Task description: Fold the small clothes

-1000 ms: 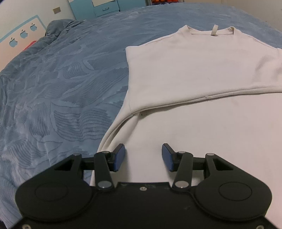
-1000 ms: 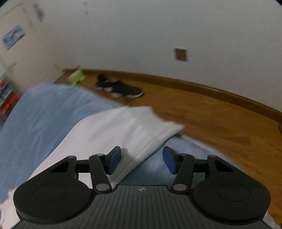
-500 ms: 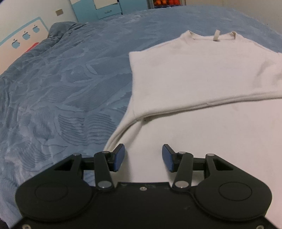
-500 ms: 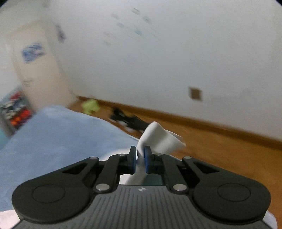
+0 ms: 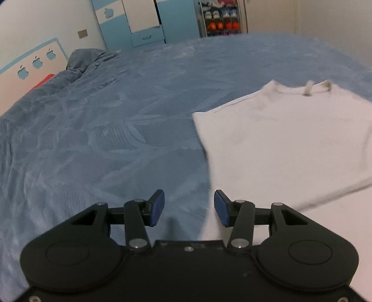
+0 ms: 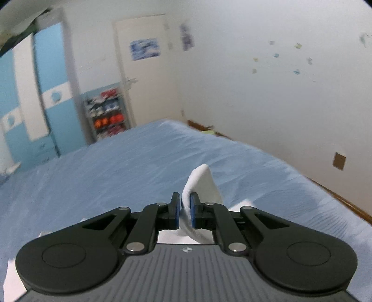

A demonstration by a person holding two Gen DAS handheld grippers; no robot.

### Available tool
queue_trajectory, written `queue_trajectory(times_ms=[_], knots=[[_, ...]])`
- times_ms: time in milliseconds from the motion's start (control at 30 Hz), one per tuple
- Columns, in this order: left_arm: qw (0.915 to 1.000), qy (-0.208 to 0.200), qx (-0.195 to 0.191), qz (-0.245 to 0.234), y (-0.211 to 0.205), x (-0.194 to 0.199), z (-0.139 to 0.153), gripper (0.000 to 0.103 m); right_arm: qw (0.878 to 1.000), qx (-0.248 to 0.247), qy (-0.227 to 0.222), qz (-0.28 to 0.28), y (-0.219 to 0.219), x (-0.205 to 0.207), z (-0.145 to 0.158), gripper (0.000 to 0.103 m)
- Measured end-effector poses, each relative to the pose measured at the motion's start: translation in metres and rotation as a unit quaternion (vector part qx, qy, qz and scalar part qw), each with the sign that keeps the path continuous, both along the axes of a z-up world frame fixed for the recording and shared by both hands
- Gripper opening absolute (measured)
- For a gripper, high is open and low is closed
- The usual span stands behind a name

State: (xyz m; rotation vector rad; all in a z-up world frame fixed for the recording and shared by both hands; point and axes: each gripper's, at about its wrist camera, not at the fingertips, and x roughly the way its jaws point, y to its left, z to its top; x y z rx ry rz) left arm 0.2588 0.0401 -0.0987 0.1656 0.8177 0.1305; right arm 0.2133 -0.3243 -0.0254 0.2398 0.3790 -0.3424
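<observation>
A cream-white shirt (image 5: 283,139) lies flat on the blue bedspread (image 5: 104,130), collar and neck tag toward the far side, with one fold lying across it at the right. My left gripper (image 5: 188,208) is open and empty, hovering over the shirt's left edge where cloth meets bedspread. In the right wrist view my right gripper (image 6: 185,212) is shut on a corner of the white shirt (image 6: 201,185), which sticks up in a peak between the blue pads, lifted above the bed (image 6: 116,167).
A rumpled blue blanket (image 5: 88,60) is heaped at the bed's far left by the headboard. Blue and white wardrobes (image 5: 144,21) and a shoe rack (image 6: 107,111) stand beyond the bed. Wooden floor (image 6: 344,202) runs along the right wall.
My right gripper closed on the shirt corner, lifted it and swung left from the floor side toward the bed. My left gripper drifted left, off the shirt's body to its edge.
</observation>
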Motion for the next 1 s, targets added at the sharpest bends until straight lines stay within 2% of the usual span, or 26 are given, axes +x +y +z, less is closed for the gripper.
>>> queue_trajectory(times_ms=[167,233,300,433,567,733,833,933,1000], knots=[[0.9982,-0.036,-0.048,-0.007,0.029,0.000,0.007,0.049,0.999,-0.024,0.014,0.044,0.066,0.012,-0.011,0.009],[0.9970,-0.028,-0.072,-0.009,0.038,0.002,0.002,0.049,0.997,-0.031,0.017,0.061,0.097,0.019,-0.010,0.009],[0.9946,-0.032,-0.093,-0.034,0.044,0.000,0.000,0.049,0.996,-0.039,0.014,0.081,0.130,0.026,-0.008,0.008],[0.9968,-0.032,-0.062,-0.038,0.051,-0.005,-0.004,0.049,0.991,-0.045,0.010,0.125,0.199,0.038,-0.008,0.008],[0.9954,-0.034,-0.089,-0.011,0.070,-0.004,-0.001,0.049,0.985,-0.035,0.010,0.166,0.245,0.047,-0.009,0.007],[0.9942,-0.039,-0.100,0.005,0.091,-0.007,0.005,0.049,0.979,-0.017,-0.008,0.202,0.294,0.045,-0.005,0.007],[0.9942,-0.041,-0.100,0.003,0.099,-0.009,0.003,0.049,0.971,-0.039,0.020,0.233,0.325,0.045,-0.017,0.007],[0.9940,-0.034,-0.104,0.003,0.102,-0.007,-0.002,0.049,0.956,-0.067,0.060,0.281,0.340,0.041,-0.034,0.020],[0.9941,-0.029,-0.104,0.000,0.102,-0.007,-0.005,0.049,0.954,-0.076,0.061,0.285,0.343,0.036,-0.037,0.023]])
